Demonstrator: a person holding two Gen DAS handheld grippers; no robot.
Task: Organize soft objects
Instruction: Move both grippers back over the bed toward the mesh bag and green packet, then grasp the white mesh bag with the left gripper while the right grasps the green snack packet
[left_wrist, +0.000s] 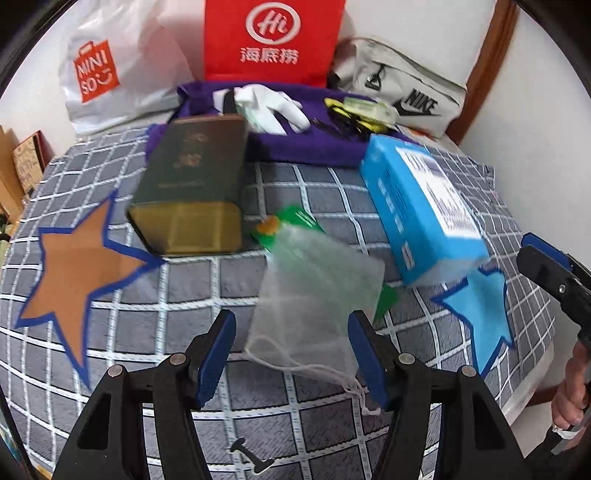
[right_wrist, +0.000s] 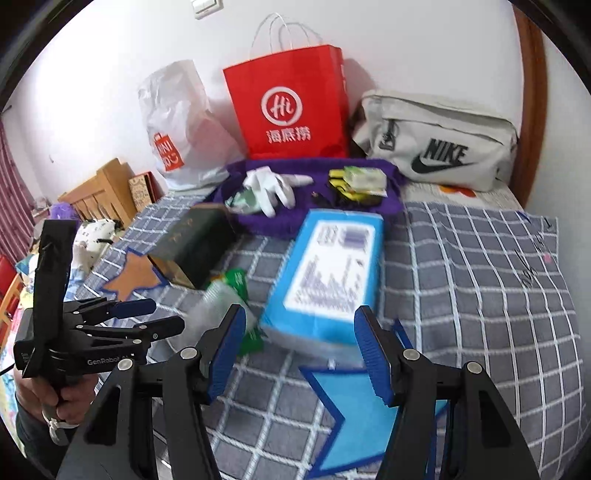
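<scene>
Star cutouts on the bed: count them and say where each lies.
2. The brown star lies on the checked cover left of the dark green tin; the blue star lies partly under the blue box. Others may be hidden.

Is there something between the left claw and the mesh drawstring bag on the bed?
Nothing visible blocks it. The left claw is open, and the mesh bag lies right ahead on the checked cover, its lower end already between the fingers. The green tin stands farther back.
</scene>
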